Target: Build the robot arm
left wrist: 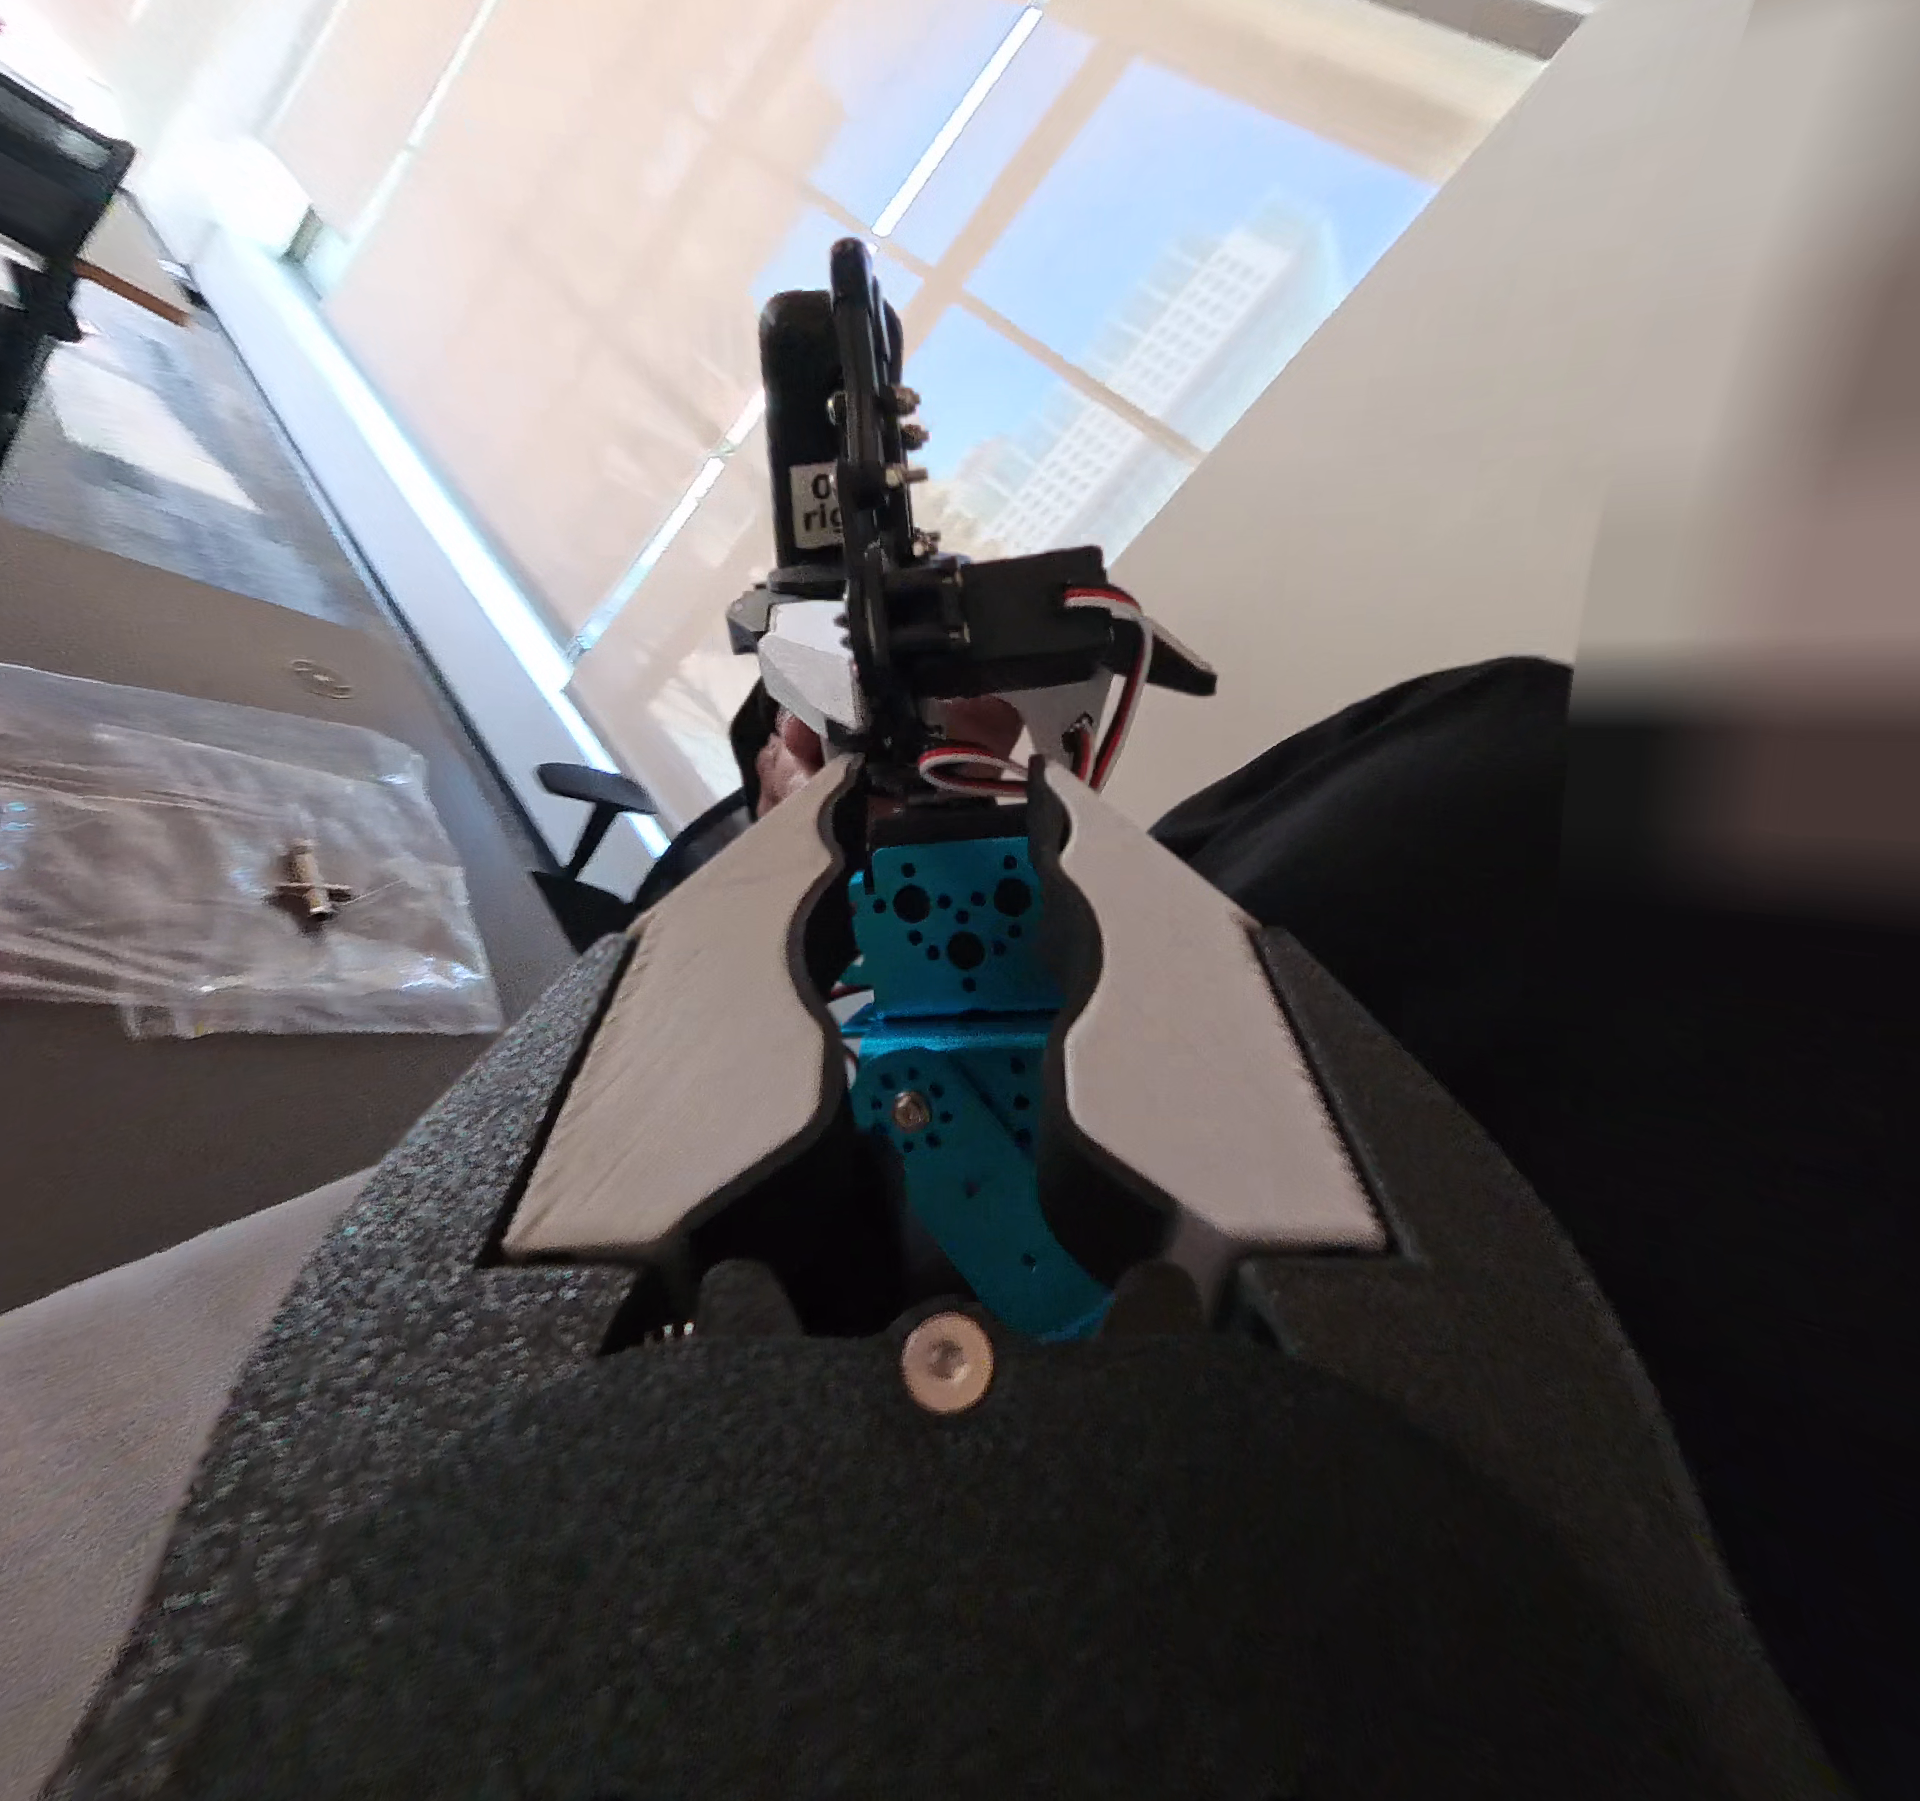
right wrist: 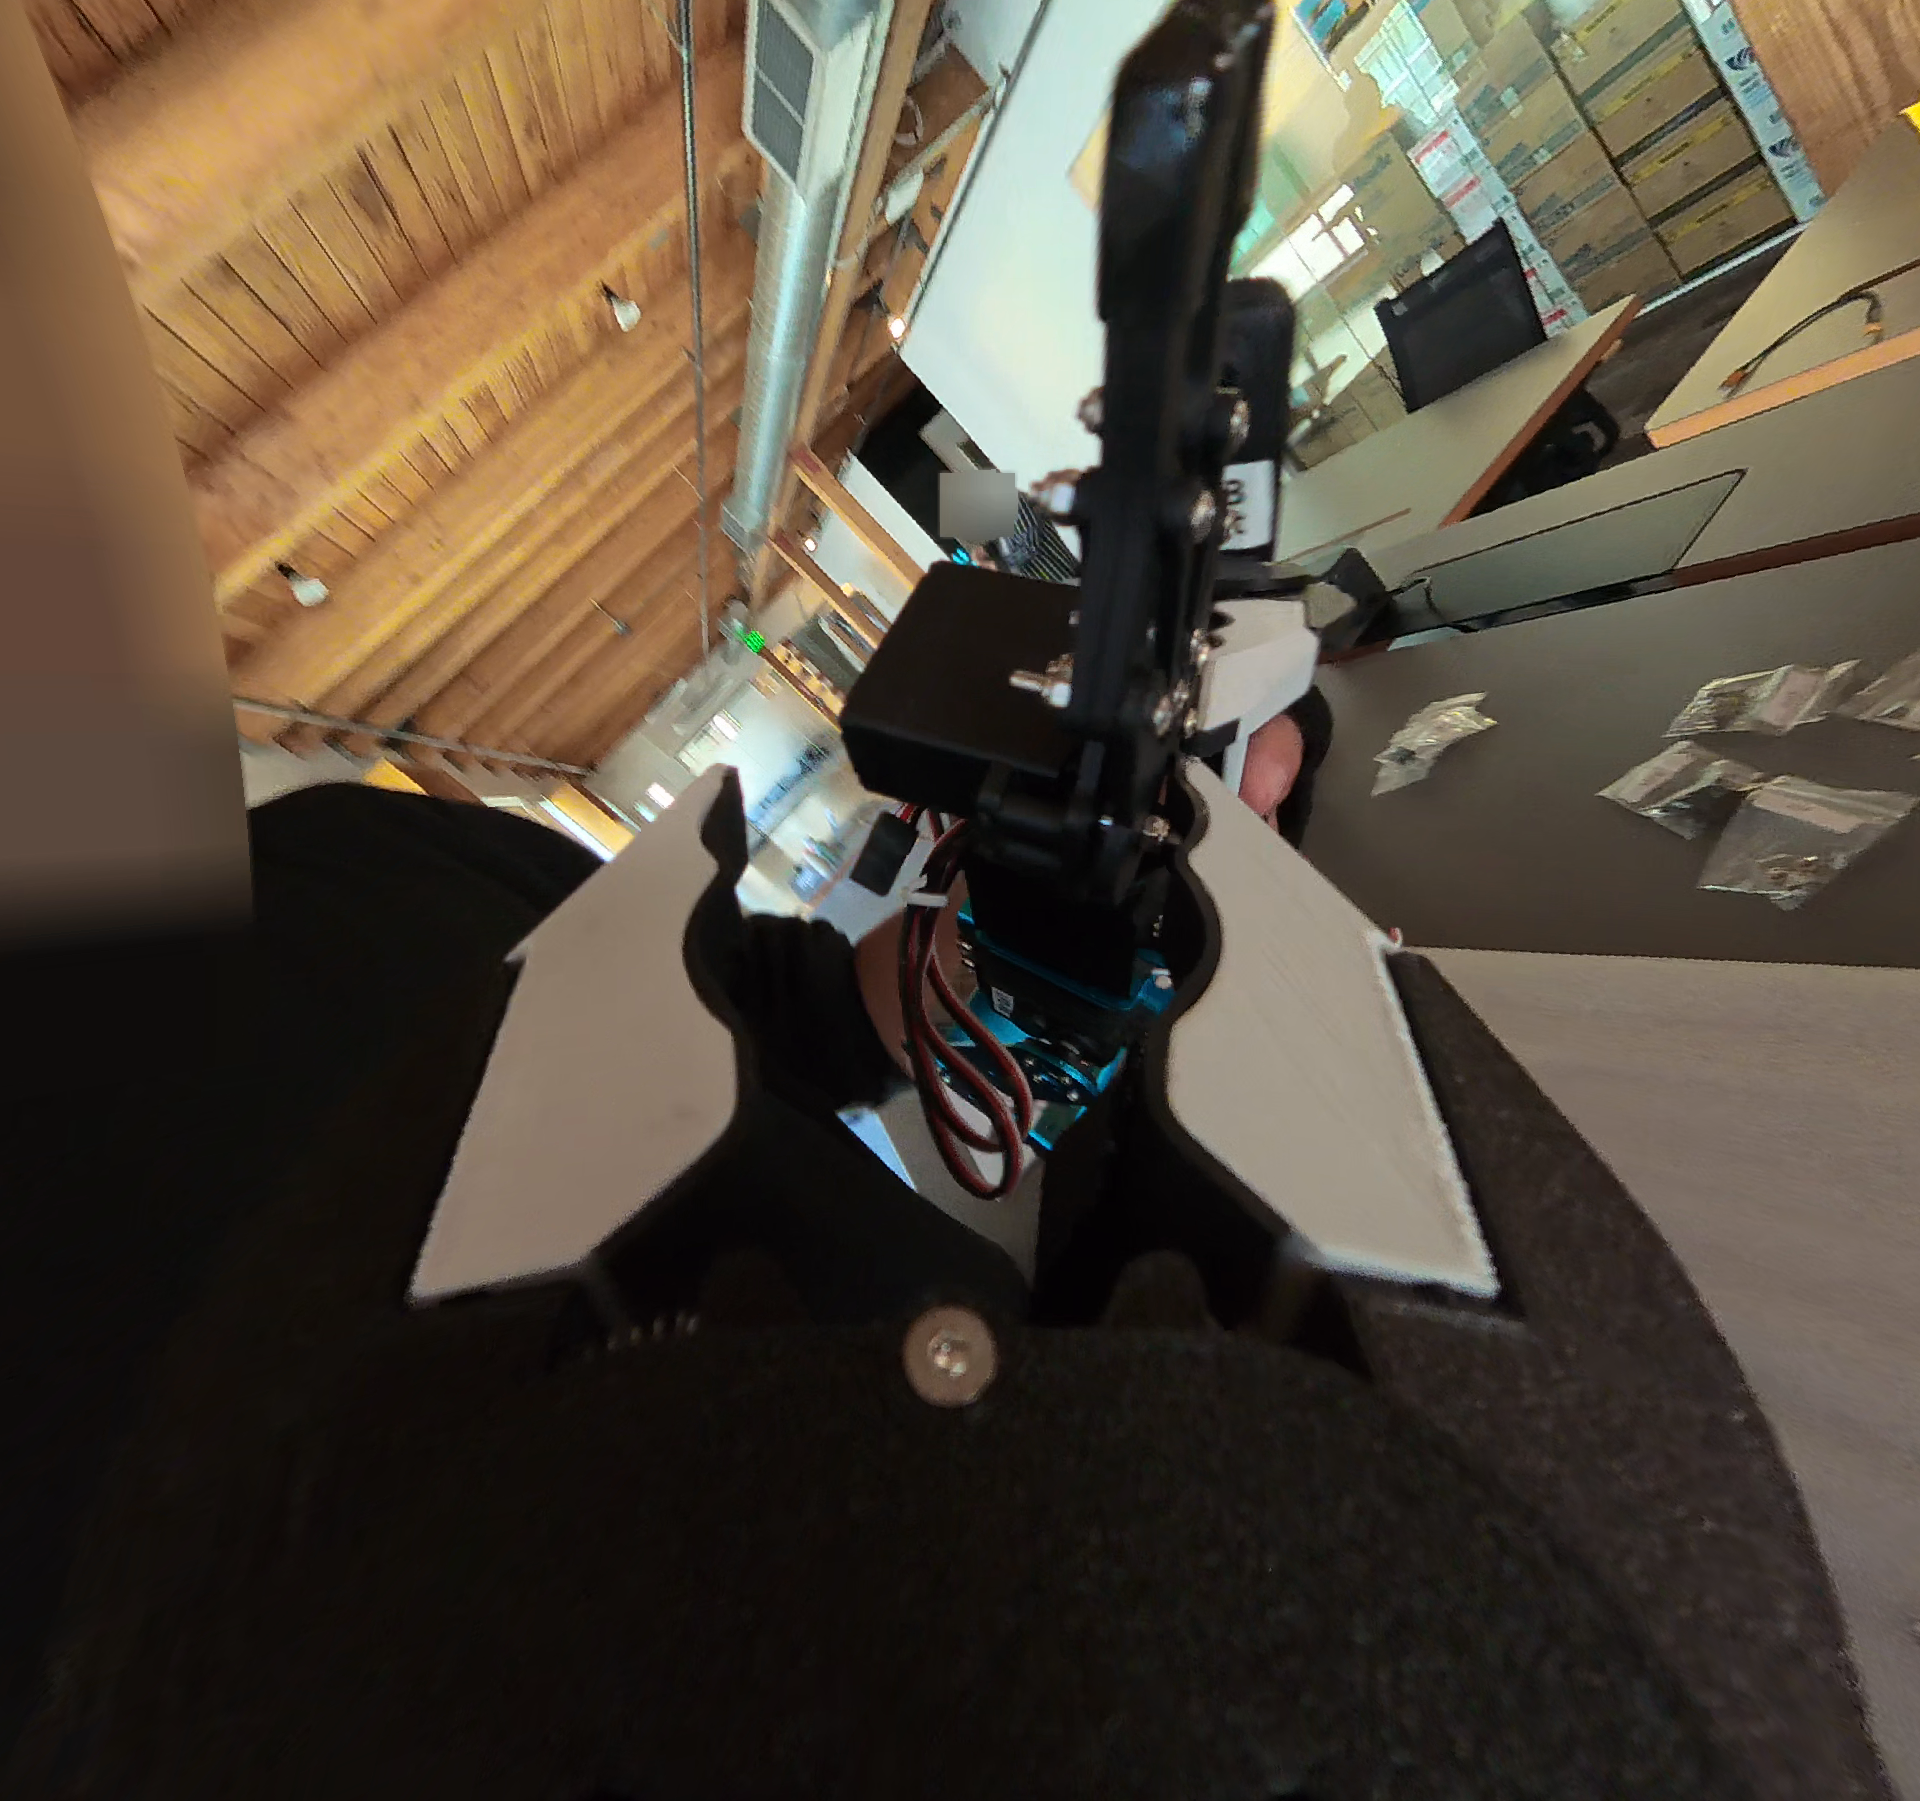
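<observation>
A small robot arm assembly is held up in the air: blue metal brackets [left wrist: 956,910], a black servo [left wrist: 997,608] and a black claw plate [left wrist: 862,380]. My left gripper [left wrist: 945,775] is shut on the blue brackets. The right gripper's black handle [left wrist: 795,401] and white finger [left wrist: 810,681] show beyond, around the servo. In the right wrist view my right gripper [right wrist: 956,795] stands wide. The servo [right wrist: 935,681], claw plate [right wrist: 1174,193] and blue bracket [right wrist: 1081,1024] lie against its right finger [right wrist: 1299,1024]. A gap with red-black wires [right wrist: 935,1055] shows beside its left finger [right wrist: 592,1055].
A clear plastic bag [left wrist: 208,868] with a small metal part [left wrist: 312,889] lies on the grey table [left wrist: 156,1128]. Several small bags [right wrist: 1766,795] lie on a dark table [right wrist: 1558,816]. A dark sleeve [left wrist: 1455,920], an office chair [left wrist: 592,816], a monitor [right wrist: 1455,328] and stacked boxes [right wrist: 1662,89] are around.
</observation>
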`<state>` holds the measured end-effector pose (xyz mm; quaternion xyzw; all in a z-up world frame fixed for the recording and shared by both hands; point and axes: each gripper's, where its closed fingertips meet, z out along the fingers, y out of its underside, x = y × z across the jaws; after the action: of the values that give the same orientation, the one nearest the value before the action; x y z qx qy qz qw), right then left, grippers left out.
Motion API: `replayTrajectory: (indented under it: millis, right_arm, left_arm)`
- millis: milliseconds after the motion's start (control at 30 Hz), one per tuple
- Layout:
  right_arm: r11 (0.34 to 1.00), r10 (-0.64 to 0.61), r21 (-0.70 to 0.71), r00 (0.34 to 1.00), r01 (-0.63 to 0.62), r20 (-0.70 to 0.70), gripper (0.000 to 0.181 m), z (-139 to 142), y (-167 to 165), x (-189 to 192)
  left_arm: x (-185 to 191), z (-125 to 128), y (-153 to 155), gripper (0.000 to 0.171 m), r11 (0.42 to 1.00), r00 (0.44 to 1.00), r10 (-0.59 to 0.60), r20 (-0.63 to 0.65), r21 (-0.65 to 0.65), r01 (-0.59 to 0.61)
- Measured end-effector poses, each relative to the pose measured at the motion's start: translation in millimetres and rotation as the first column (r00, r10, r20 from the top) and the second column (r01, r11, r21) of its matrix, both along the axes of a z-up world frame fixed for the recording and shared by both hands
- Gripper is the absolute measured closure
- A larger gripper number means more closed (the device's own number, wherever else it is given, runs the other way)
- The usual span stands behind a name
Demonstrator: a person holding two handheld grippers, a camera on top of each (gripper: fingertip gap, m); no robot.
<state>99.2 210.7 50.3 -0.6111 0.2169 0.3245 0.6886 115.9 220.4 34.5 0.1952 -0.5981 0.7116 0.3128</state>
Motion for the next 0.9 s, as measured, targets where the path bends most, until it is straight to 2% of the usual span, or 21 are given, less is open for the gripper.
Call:
replayTrajectory:
  millis: [67, 200, 333, 500, 633, 800, 900]
  right_arm:
    - [1.0, 0.005, -0.01, 1.0, -0.004, 0.025, 0.101, 0.9, 0.7, -3.4]
    - [0.999, 0.006, -0.034, 0.998, -0.004, 0.057, 0.101, 2.1, 4.1, -6.5]
    - [0.996, -0.02, -0.085, 0.995, 0.028, 0.098, 0.101, 0.3, 5.8, -4.4]
    - [0.994, -0.049, -0.088, 0.994, 0.058, 0.095, 0.102, 1.7, 6.5, -2.1]
    - [0.995, -0.044, -0.083, 0.992, 0.053, 0.116, 0.103, 4.0, 6.6, -7.5]
    - [0.997, -0.045, -0.052, 0.995, 0.049, 0.091, 0.105, 7.8, 6.3, -7.7]
    - [0.999, -0.042, -0.027, 0.997, 0.044, 0.057, 0.106, 6.8, 4.7, -5.0]
  left_arm:
    - [0.1, 2.0, -1.5, 0.141, 0.998, 0.998, -0.042, -0.038, -0.041, 0.041]
    - [-3.1, -0.4, -5.9, 0.111, 0.989, 0.984, -0.134, -0.113, -0.085, 0.125]
    - [-12.7, 9.9, -1.9, 0.102, 0.972, 0.973, -0.195, -0.122, -0.154, 0.175]
    - [-19.4, 9.1, -7.0, 0.106, 0.984, 0.987, -0.156, -0.043, -0.093, 0.152]
    - [-18.2, 7.7, -8.2, 0.117, 0.988, 0.993, -0.121, 0.003, -0.092, 0.121]
    - [-20.6, -0.4, -7.1, 0.115, 0.982, 0.991, -0.132, 0.031, -0.133, 0.135]
    - [-19.7, -3.3, -5.8, 0.105, 0.982, 0.992, -0.109, 0.064, -0.149, 0.117]
